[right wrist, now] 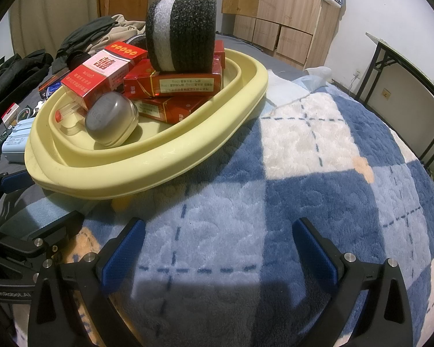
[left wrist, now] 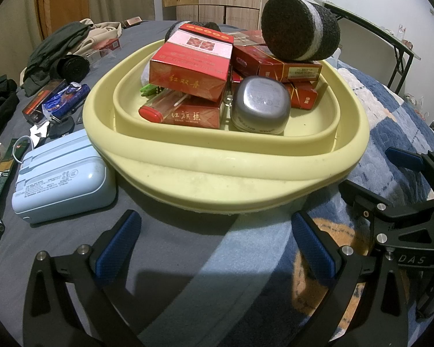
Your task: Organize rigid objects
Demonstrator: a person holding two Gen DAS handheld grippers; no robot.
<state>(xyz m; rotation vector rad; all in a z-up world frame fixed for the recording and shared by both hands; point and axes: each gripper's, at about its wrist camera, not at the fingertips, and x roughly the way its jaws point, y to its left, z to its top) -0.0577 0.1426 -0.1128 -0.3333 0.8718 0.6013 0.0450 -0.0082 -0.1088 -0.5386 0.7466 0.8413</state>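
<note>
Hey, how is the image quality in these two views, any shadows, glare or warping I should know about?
Left wrist view: strong fisheye bending of the yellow basin, dark vignette corners, left claw casting a shadow on the bedding. Right wrist view: same warping, a hard shadow edge across the plaid blanket, mild glare on the grey case.

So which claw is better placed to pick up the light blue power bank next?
Left, probably. The light blue power bank lies just ahead-left of the open left claw. The right claw, also open, faces bare plaid blanket, with the yellow basin between.
</note>
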